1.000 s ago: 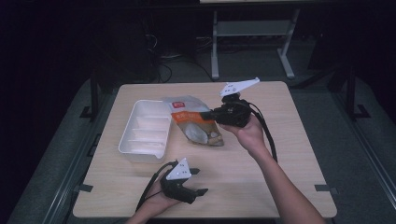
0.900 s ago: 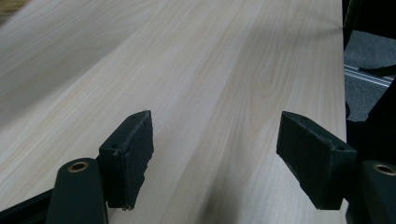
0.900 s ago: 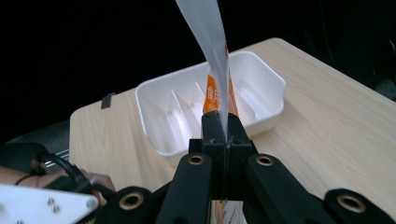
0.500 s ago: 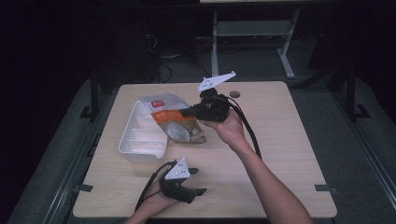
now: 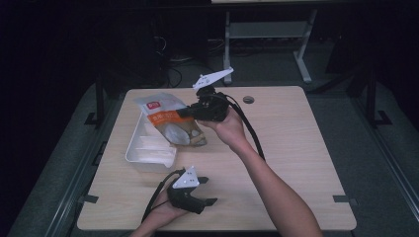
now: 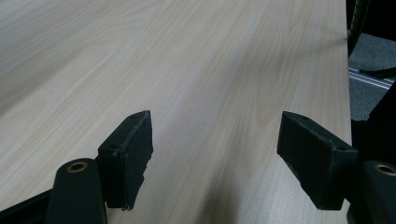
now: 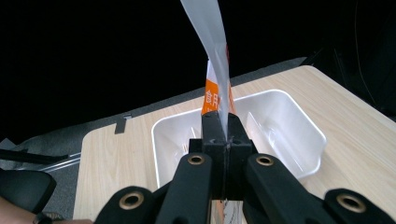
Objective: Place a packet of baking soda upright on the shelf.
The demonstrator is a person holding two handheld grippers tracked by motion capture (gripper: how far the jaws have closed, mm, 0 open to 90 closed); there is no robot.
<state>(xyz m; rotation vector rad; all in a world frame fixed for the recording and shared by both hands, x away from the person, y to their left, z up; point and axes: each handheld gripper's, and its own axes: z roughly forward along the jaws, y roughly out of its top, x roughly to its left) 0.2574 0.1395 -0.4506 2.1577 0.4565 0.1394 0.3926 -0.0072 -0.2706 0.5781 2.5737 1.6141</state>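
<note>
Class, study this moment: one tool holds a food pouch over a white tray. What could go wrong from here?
1. The right tool pinches only the thin edge of the pouch, so the hanging pouch could slip free.
2. The pouch hangs over the near rim of the white tray; released now, it might land partly outside.
3. The left tool rests open on the table, steadying nothing.

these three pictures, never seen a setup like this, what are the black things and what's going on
No robot here: a person holds a hand tool with a two-jaw claw in each hand. The high view looks down on a wooden table. The other two views come from cameras riding on each tool, looking along its jaws. On the table sits a white plastic tray. The right claw is shut on the edge of an orange and clear snack bag, holding it over the tray. The left claw is open and empty, low over the bare tabletop near the person.
</note>
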